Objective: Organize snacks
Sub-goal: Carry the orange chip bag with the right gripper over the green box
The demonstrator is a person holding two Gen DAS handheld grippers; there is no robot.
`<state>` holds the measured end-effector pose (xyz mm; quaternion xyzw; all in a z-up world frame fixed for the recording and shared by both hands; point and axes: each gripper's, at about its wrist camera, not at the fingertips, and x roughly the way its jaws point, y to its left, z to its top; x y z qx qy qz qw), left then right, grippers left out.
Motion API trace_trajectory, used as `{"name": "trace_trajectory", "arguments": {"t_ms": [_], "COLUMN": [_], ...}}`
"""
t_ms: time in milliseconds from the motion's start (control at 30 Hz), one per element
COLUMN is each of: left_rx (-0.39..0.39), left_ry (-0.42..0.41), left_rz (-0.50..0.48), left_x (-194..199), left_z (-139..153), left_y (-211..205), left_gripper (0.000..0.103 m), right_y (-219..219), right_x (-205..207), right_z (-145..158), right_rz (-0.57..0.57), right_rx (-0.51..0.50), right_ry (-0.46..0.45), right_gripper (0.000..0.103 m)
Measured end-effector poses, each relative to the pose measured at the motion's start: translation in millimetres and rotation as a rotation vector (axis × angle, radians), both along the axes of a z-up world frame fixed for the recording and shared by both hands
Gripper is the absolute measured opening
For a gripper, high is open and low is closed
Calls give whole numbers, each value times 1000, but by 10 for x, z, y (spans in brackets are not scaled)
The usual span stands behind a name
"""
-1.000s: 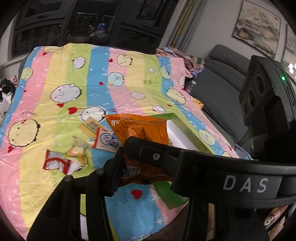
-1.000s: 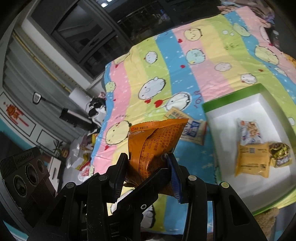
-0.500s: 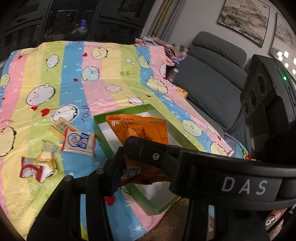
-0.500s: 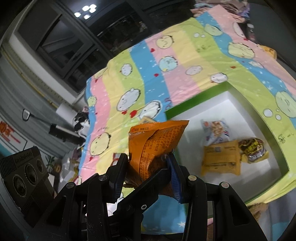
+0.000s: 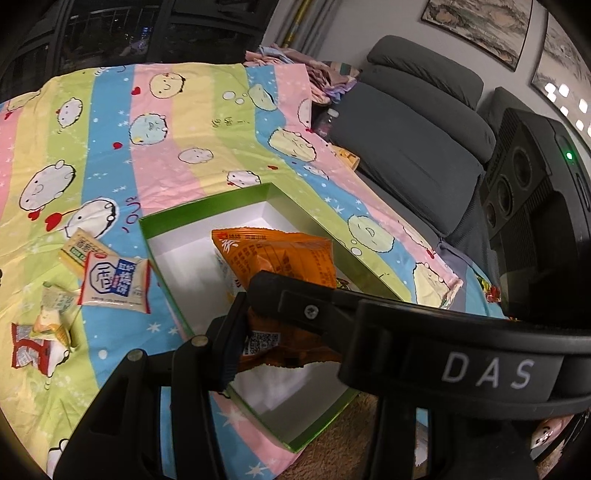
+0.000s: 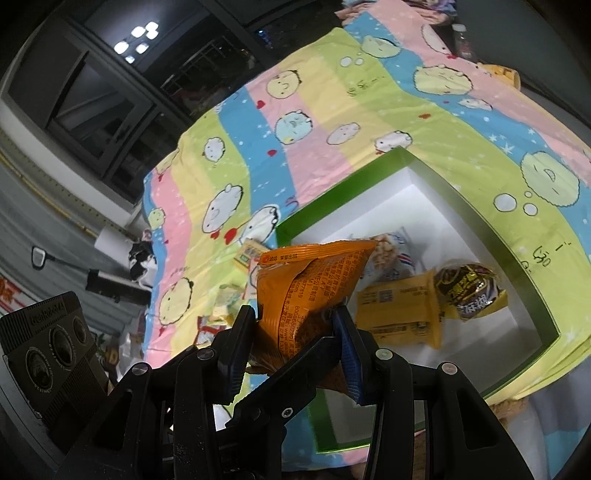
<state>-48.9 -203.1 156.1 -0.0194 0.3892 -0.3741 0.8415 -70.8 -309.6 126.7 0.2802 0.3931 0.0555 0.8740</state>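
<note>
Between the fingers of the right claw [image 6: 295, 325] an orange snack packet [image 6: 314, 280] is pinched near its lower end, its top crimp standing above the jaws. From the left wrist view, the left claw [image 5: 251, 321] seems to close on the same orange snack packet [image 5: 280, 266] from the other side, one finger lying across its front; whether its pads truly press I cannot tell. The packet hangs over a shallow box [image 6: 480, 221], green outside and white inside, that lies near the bed's near edge. Inside the box, toward its right wall, lie a yellow packet [image 6: 402, 314], a dark round wrapped sweet [image 6: 469, 288] touching it, and a pale bag of nuts [image 6: 391, 254] just behind. Left of the box, on the striped cartoon bedspread [image 5: 177, 122], lie a white and blue packet [image 5: 114, 284] overlapping a yellow-green one [image 5: 75, 247], then small pale wrapped sweets [image 5: 51, 314] and a red and white packet [image 5: 29, 354]. Beyond the bed's right edge stands a grey sofa [image 5: 417, 129]; dark windows [image 5: 129, 33] fill the far wall.
</note>
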Motion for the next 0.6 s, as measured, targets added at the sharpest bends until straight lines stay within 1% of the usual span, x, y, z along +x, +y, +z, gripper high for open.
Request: {"name": "trace_trajectory", "arguments": {"t_ms": [600], "left_rx": [41], "left_ry": [121], "left_rz": [-65], "left_x": [232], "left_z": [-408], "left_y": [-324], "left_gripper": [47], "right_y": [-274], "right_x": [157], "right_z": [-387], "right_rz": [-59], "right_rx": [34], "right_ry": [118], "right_gripper": [46]}}
